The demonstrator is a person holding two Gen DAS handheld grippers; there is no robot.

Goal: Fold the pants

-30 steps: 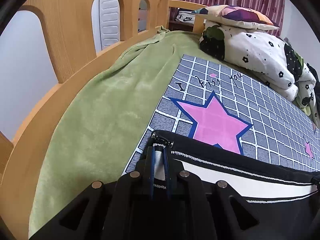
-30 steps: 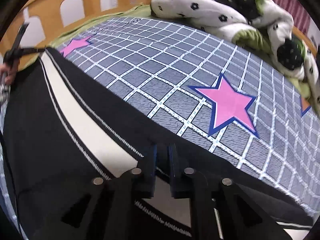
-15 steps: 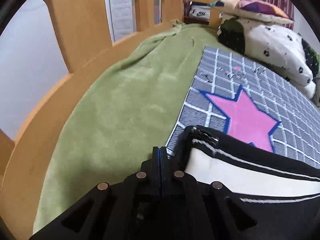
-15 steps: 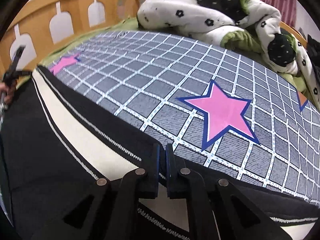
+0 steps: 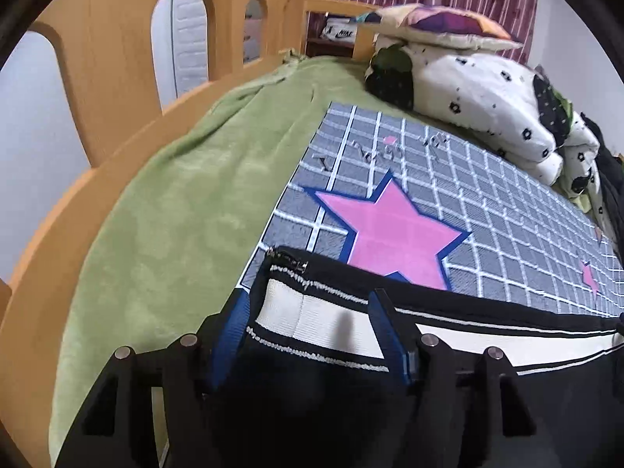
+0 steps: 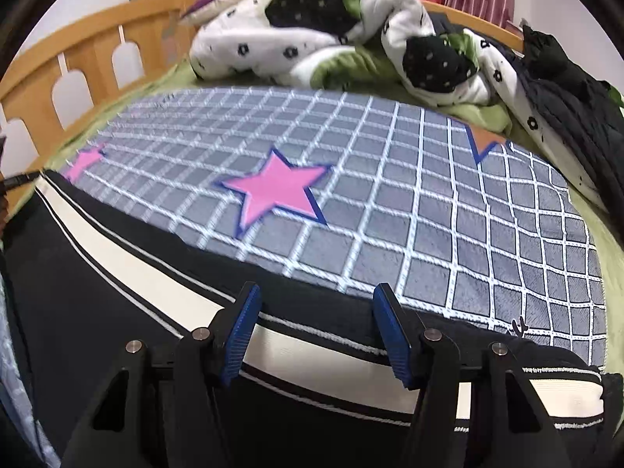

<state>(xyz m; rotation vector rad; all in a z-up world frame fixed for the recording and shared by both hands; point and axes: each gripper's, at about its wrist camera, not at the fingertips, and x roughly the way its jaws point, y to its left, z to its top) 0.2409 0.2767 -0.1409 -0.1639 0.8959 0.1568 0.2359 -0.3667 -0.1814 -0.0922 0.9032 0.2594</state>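
Black pants (image 5: pixel 487 355) with a cream side stripe edged in white lie flat along the near edge of a grey grid blanket with pink stars. In the left wrist view my left gripper (image 5: pixel 312 314) is open, its blue pads either side of the pants' end with the zipper (image 5: pixel 286 259). In the right wrist view my right gripper (image 6: pixel 316 308) is open over the stripe of the pants (image 6: pixel 128 273), holding nothing.
The grid blanket (image 6: pixel 390 179) lies on a green fleece cover (image 5: pixel 175 202). A wooden bed rail (image 5: pixel 97 89) runs along the left. A rumpled white and black duvet (image 6: pixel 331 39) and a pillow (image 5: pixel 440 25) lie at the far end. Dark clothes (image 6: pixel 565 89) lie at the right.
Both grippers were shut on the pants' edge and are now open, having let go. The pants lie on the blanket.
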